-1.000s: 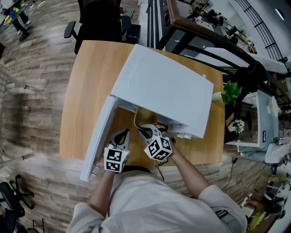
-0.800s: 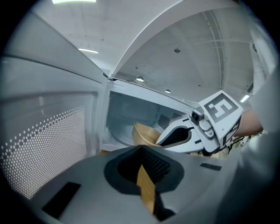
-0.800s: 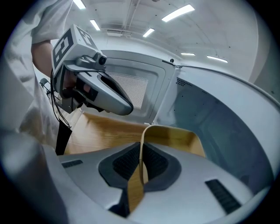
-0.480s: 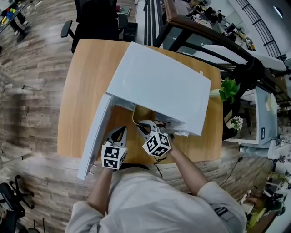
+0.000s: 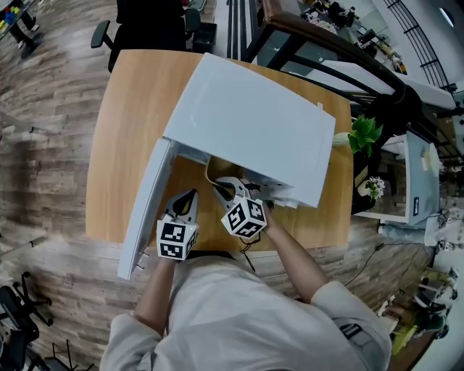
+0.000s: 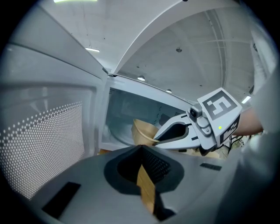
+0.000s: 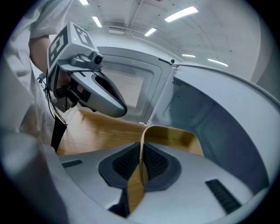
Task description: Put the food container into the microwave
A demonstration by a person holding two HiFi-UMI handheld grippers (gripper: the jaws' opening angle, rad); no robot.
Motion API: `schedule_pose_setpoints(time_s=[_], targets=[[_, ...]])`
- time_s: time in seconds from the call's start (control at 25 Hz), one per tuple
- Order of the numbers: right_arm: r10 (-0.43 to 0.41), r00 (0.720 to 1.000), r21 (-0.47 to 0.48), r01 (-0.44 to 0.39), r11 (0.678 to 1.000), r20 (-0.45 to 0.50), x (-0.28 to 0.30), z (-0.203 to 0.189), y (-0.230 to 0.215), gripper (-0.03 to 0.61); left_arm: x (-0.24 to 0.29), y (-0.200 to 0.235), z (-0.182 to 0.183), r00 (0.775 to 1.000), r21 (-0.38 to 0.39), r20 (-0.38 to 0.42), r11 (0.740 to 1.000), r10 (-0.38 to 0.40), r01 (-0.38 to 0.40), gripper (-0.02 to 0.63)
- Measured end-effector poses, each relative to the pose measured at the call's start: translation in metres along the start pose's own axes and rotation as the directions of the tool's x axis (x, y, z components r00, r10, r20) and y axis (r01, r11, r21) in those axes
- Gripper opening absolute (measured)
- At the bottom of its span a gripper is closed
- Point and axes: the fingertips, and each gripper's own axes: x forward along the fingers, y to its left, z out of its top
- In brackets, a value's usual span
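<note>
One food container (image 7: 175, 138) at open microwave (image 5: 254, 123) mouth | right gripper (image 7: 141, 168) clamped on its rim | left gripper (image 6: 142, 159) jaws together

An open office: swivel chair (image 5: 145, 22), cluttered desks (image 5: 337, 25), ceiling strip lights (image 7: 181, 13).

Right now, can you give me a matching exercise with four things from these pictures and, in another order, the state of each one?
Things:
1. food container
2. microwave door
3. left gripper
4. right gripper

States:
a. shut, holding nothing
b. swung open
c. shut on the food container
d. tan, held by its rim

Pairs: 1-d, 2-b, 3-a, 4-c
</note>
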Motion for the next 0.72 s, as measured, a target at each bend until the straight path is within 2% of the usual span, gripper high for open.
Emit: schedule_pose_setpoints(time_s=[0.72], targets=[[-0.016, 1.000, -0.048, 0.015, 0.999, -0.012, 0.016, 0.007, -0.013, 0.035, -0.002, 0.006, 0.000, 1.000, -0.020, 0.005, 1.000, 0.023, -0.023, 0.012]])
